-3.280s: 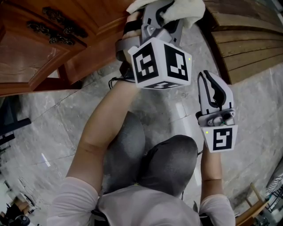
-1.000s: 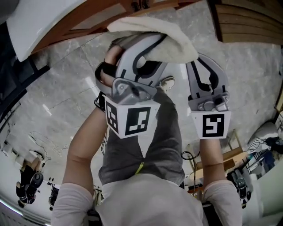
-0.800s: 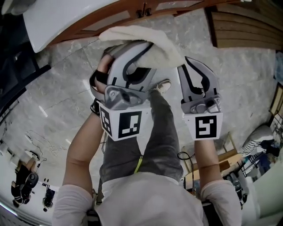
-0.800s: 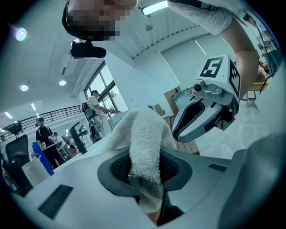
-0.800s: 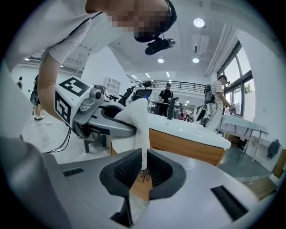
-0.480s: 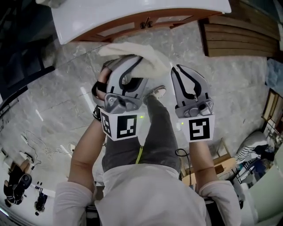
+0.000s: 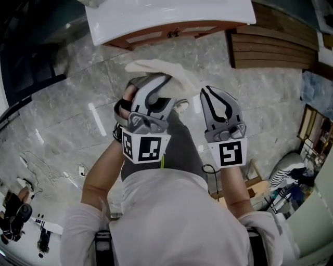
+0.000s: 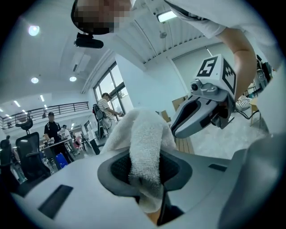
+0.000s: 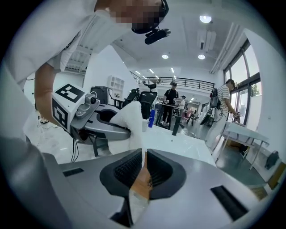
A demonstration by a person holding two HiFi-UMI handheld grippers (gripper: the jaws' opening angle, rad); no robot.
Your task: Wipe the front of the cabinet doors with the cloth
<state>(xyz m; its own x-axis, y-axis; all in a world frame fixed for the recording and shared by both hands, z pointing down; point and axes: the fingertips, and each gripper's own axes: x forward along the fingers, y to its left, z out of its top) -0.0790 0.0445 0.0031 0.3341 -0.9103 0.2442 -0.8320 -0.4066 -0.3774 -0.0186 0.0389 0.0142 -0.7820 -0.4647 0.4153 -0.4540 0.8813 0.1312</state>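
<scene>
The left gripper (image 7: 157,86) clamps the one cloth (image 7: 167,71) in its fingers (image 8: 119,168); the right gripper (image 7: 210,95) is closed, empty.

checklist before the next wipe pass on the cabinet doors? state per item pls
1. White terry cloth clamped in the left hand-held gripper: ok, the jaws are shut on a fold of it.
2. Right hand-held gripper free: ok, jaws together, nothing between them.
3. Cloth touching the brown wooden cabinet doors: not ok, it is held apart from them, over the grey marble floor.
4. Door fronts in view for aiming: not ok, the head view shows only a thin strip of them under the glossy white cabinet top.
5. Which door areas need wiping: cannot tell.
</scene>
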